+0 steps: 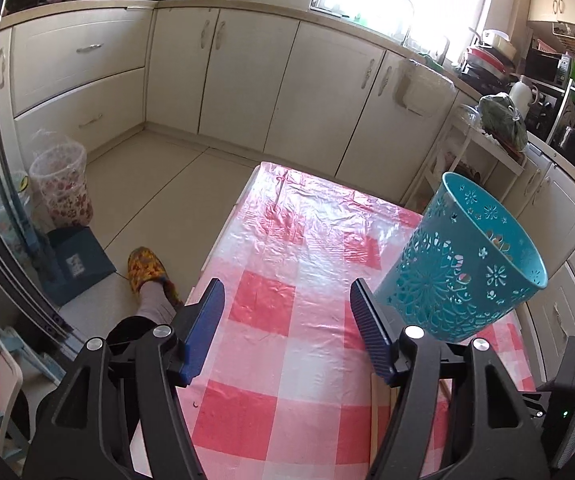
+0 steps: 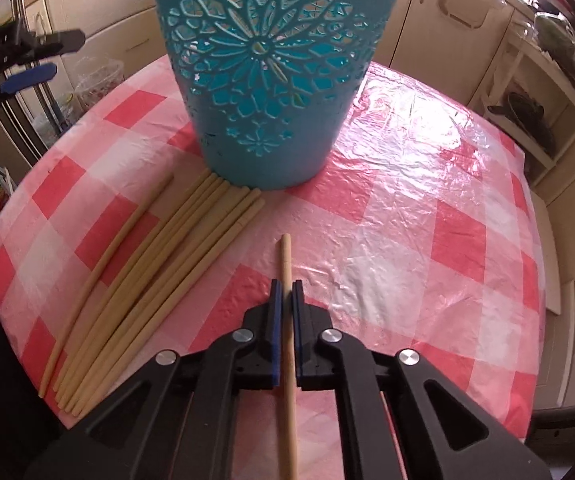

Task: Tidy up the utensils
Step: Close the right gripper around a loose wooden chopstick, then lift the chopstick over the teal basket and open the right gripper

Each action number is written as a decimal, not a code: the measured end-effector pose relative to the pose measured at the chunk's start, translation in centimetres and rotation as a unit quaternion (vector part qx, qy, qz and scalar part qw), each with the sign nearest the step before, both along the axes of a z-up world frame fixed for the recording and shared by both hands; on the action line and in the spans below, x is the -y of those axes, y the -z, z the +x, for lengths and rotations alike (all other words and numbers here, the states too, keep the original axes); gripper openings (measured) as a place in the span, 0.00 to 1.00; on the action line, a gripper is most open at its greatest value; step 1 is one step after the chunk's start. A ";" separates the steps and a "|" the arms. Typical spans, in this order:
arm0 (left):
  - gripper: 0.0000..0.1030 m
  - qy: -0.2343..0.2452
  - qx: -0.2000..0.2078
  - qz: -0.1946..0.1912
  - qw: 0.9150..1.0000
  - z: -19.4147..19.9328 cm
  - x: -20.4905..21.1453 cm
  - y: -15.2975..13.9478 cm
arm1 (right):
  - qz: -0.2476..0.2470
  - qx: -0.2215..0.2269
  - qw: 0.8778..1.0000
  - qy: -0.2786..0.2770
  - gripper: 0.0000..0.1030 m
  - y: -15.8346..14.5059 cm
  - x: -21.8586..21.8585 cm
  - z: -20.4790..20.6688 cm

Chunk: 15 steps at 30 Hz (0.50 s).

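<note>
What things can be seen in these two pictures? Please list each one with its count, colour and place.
utensil holder: one, teal with cut-out flowers, upright on the table.
held chopstick: one, pale wood, between the right gripper's pads.
loose chopsticks: about eight, pale wood, lying side by side on the table left of the held one, tips near the holder.
tablecloth: one, pink and white check under clear plastic.
waste basket: one, clear with red flowers, on the floor.
cabinets: cream, along the walls.
slipper: one, yellow patterned, on the person's foot.
left gripper: black, blue pads, open, empty.
right gripper: black, blue pads, shut on the chopstick.
</note>
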<state>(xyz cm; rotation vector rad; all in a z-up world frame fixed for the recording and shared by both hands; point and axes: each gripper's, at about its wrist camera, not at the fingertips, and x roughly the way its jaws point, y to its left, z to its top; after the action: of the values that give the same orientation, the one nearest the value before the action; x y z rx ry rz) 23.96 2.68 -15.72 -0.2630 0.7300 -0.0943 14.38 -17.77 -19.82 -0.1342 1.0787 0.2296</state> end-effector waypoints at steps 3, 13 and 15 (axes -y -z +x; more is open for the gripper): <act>0.68 0.004 -0.005 0.009 1.000 -0.5 0.3 0.3 | 0.112 0.002 0.994 0.020 0.05 -1.6 2.2 -1.2; 0.70 0.021 -0.021 -0.004 1.000 -2.0 1.4 0.4 | 0.378 0.173 0.909 0.033 0.05 -16.2 7.1 -0.6; 0.71 0.024 -0.019 -0.004 1.000 -2.4 1.7 0.1 | 0.366 0.225 0.902 0.054 0.06 -18.8 6.7 1.4</act>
<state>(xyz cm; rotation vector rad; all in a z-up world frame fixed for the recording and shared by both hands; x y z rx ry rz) 21.58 0.97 -15.77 -0.2545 0.7736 -0.1380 15.79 -24.49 -1.04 0.5284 0.4833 0.4646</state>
